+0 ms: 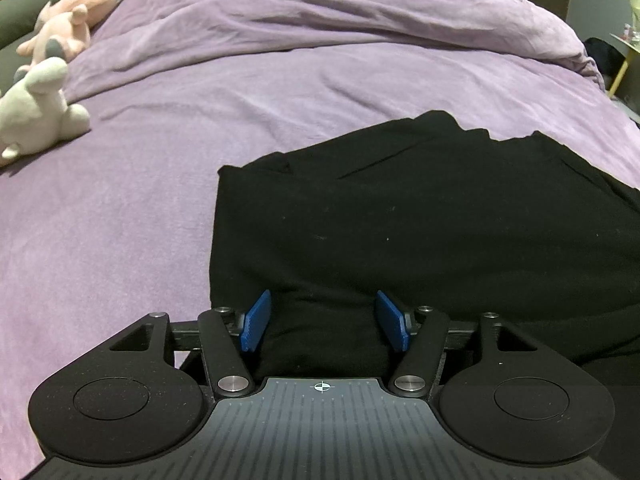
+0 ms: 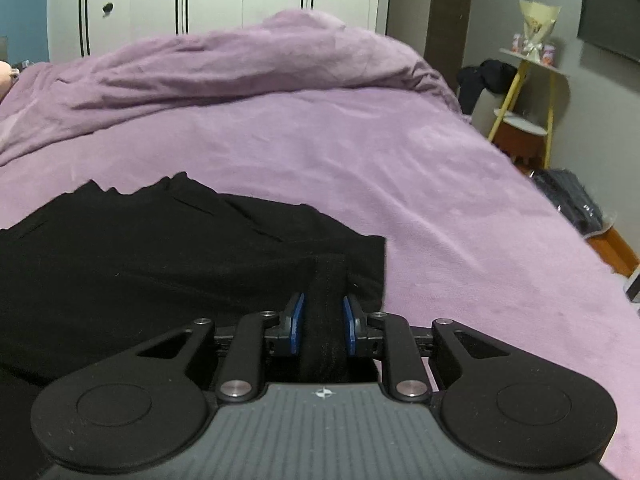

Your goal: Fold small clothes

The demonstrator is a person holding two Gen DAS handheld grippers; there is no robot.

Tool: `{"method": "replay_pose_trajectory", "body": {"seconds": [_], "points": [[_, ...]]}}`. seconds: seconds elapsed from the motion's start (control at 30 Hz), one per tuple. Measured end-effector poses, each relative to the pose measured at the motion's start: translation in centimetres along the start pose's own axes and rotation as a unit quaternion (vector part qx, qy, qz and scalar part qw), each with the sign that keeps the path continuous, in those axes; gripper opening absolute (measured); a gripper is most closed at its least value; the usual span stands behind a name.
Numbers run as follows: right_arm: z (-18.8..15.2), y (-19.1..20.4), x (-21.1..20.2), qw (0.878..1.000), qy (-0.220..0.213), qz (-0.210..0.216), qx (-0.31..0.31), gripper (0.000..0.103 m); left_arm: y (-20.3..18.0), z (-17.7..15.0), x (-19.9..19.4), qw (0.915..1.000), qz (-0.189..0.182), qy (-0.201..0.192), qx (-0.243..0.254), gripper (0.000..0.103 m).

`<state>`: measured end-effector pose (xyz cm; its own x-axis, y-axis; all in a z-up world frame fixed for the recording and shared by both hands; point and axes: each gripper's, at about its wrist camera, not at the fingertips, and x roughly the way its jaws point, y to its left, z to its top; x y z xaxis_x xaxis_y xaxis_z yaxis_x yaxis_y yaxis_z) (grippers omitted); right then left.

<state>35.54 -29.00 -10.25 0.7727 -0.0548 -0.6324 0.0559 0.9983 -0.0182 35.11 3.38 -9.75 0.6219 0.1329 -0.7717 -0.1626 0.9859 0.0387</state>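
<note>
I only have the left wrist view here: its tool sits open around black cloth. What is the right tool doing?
Observer: The right tool is shut on a bunched fold of the black garment, near its right edge.
Reviewer: What lies beyond that edge?
Observer: Bare purple bedding, then a yellow-legged side table by the wall.
Reviewer: Anything on the table?
Observer: A wrapped bouquet stands on its top shelf.
</note>
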Motion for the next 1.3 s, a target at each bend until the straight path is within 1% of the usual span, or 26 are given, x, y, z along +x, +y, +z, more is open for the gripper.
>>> {"method": "replay_pose_trajectory", "body": {"seconds": [0.1,0.17,0.23,0.33,0.4,0.43,0.47,0.5,0.53,0.6,0.7,0.73,0.77,0.83,0.93,1.03,1.13,1.2,1.3], "points": [[-1.2,-0.9,-0.1,1.000,0.014,0.011,0.015,0.020,0.0,-0.2,0.0,1.0000,0.001,-0.002,0.001,0.066],[-1.7,-0.8,0.1,1.000,0.017,0.013,-0.001,0.020,-0.2,-0.3,-0.1,1.0000,0.003,-0.003,0.004,0.066],[-1.2,-0.8,0.5,0.999,0.031,0.017,-0.008,0.021,-0.3,-0.3,-0.1,1.0000,0.005,-0.002,0.007,0.066],[-0.5,-1.4,1.0,0.998,0.059,0.028,0.002,0.021,-0.2,-0.4,-0.2,0.9999,0.005,0.000,0.010,0.067],[-0.4,-1.3,0.9,0.997,0.068,0.021,-0.009,0.027,0.0,-0.5,-0.2,1.0000,0.003,0.001,0.008,0.068],[-0.4,-1.2,0.9,0.997,0.074,0.012,-0.017,0.035,0.0,-0.5,-0.2,1.0000,0.002,0.002,0.006,0.068],[-0.5,-1.4,0.8,0.997,0.077,0.011,-0.020,0.038,0.1,-0.5,-0.2,1.0000,0.002,0.004,0.007,0.068],[-0.5,-1.7,0.7,0.996,0.081,0.013,-0.015,0.039,0.1,-0.6,-0.3,0.9999,0.002,0.005,0.009,0.068],[-0.5,-2.1,0.7,0.996,0.086,0.015,-0.008,0.043,0.1,-0.6,-0.5,0.9999,0.002,0.007,0.012,0.068],[-0.4,-2.7,0.3,0.995,0.097,0.016,-0.001,0.046,0.3,-0.8,-0.8,0.9997,0.000,0.012,0.021,0.068],[-0.6,-2.8,-2.2,0.994,0.104,0.014,-0.018,0.046,1.4,-1.6,-2.5,0.9993,-0.006,0.019,0.033,0.067],[-1.0,-2.8,-3.4,0.994,0.106,0.008,-0.027,0.046,1.9,-2.2,-3.2,0.9990,-0.005,0.022,0.038,0.065],[-1.7,-3.0,-4.5,0.993,0.111,-0.001,-0.035,0.046,2.6,-3.1,-4.1,0.9987,0.003,0.026,0.045,0.064],[-3.7,-4.2,-7.5,0.993,0.112,0.006,-0.031,0.046,4.2,-5.1,-6.0,0.9984,0.008,0.030,0.048,0.063],[-7.6,-7.3,-12.4,0.991,0.129,0.042,0.017,0.046,7.6,-9.0,-10.1,0.9988,-0.018,0.032,0.032,0.063],[-11.7,-9.7,-16.8,0.981,0.158,0.083,0.074,0.046,10.4,-13.2,-13.8,0.9974,-0.050,0.051,0.010,0.064],[-14.7,-11.1,-20.4,0.973,0.164,0.118,0.114,0.046,12.1,-16.7,-16.4,0.9946,-0.076,0.071,-0.011,0.065],[-15.9,-11.7,-21.7,0.968,0.162,0.138,0.133,0.046,13.0,-18.4,-17.6,0.9929,-0.089,0.073,-0.030,0.068],[-16.9,-11.8,-22.4,0.965,0.163,0.151,0.138,0.046,14.3,-19.9,-18.5,0.9876,-0.112,0.078,-0.078,0.068]]}}
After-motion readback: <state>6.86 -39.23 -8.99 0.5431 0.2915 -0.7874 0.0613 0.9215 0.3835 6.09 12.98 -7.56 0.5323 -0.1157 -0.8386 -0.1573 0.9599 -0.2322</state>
